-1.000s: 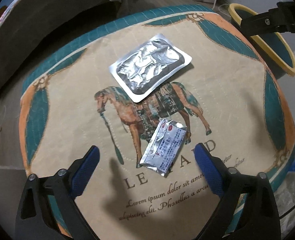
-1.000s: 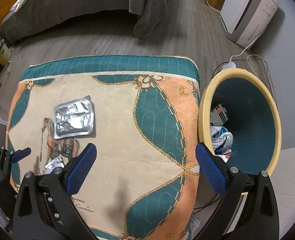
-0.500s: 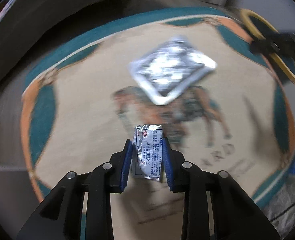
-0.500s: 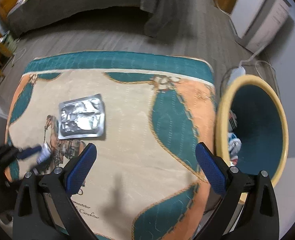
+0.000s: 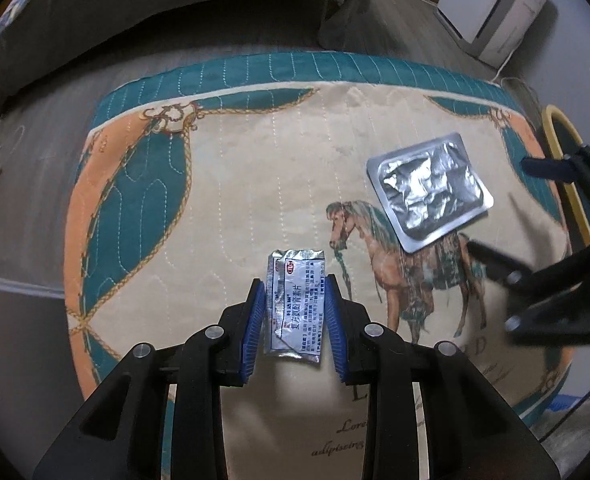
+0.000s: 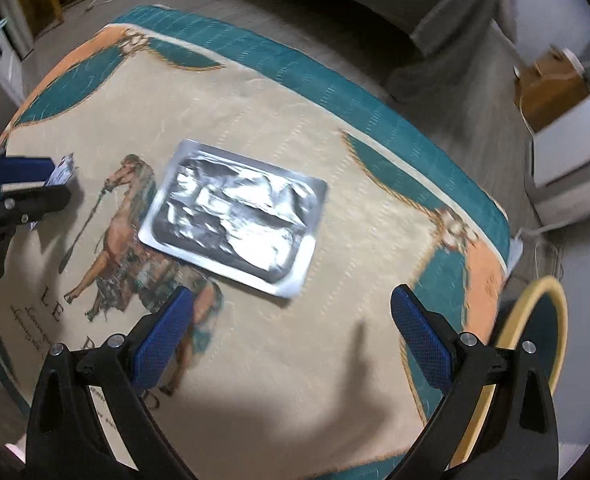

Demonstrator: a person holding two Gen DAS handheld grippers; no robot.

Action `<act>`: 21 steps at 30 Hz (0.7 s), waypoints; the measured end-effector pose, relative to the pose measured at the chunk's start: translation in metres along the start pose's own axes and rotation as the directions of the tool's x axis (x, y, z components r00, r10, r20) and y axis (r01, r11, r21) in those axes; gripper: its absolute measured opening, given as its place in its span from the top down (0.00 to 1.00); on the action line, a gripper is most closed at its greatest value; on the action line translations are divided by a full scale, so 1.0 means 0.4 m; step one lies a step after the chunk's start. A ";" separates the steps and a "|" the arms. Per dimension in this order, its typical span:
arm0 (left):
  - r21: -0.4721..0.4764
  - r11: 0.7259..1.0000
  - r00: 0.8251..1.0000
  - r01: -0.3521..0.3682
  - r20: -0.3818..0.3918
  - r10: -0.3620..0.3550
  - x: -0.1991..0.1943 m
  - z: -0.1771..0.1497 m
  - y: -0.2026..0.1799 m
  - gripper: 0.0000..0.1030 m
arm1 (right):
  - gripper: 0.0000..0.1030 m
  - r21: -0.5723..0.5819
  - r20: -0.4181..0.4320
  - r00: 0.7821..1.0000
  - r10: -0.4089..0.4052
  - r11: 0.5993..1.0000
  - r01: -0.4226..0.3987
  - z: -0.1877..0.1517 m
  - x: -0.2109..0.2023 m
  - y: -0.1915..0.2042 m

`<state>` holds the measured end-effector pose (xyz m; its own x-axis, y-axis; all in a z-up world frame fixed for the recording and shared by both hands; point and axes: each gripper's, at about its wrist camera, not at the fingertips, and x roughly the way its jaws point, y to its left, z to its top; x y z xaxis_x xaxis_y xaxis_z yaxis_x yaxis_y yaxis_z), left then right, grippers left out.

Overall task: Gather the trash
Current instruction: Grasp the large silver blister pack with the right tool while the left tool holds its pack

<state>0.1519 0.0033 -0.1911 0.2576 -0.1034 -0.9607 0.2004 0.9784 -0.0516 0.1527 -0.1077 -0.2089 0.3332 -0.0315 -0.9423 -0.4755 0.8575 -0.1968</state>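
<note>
left gripper [image 5: 295,320] clamping sachet [image 5: 296,304] (printed), right gripper [image 6: 291,336] wide

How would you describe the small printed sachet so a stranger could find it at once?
Start at the quilted horse-print cloth. Just left of the printed horse, the left gripper pinches a small sachet. Unlike the bigger, plain silver foil pack nearby, it bears red-and-blue printed text.

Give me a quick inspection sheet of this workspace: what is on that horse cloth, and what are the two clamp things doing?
Surface: quilted horse-print cloth, lying flat.
Job's things: small printed foil sachet; large crumpled foil blister pack lying on the cloth; yellow-rimmed trash bin beside the cloth.
Clutter: nothing seen.
Grippers: left hand-held gripper shut on the sachet; right hand-held gripper open, empty, above the cloth near the blister pack.
Cables: white cable on the floor.
Surroundings: white appliance, grey floor.
</note>
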 end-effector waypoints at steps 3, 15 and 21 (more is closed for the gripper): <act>-0.022 1.000 1.000 0.014 0.006 -0.014 -0.022 -0.006 0.024 0.69 | 0.06 -0.037 0.020 1.000 -0.007 0.999 0.008 0.017 0.007 0.020; -0.063 0.998 1.000 0.022 0.005 -0.022 -0.054 -0.014 0.111 0.69 | 0.06 -0.101 0.073 0.987 0.142 0.986 -0.134 0.102 0.018 0.030; -0.072 0.997 0.999 0.034 0.013 -0.034 -0.067 -0.019 0.132 0.69 | 0.06 -0.038 0.044 0.977 0.210 0.977 -0.208 0.141 0.060 -0.005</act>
<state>0.1484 0.0590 -0.1700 0.2631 -0.1385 -0.9548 0.1407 0.9846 -0.1041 0.2074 -0.0813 -0.2158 0.2613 0.1714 -0.9499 -0.5653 0.8248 -0.0067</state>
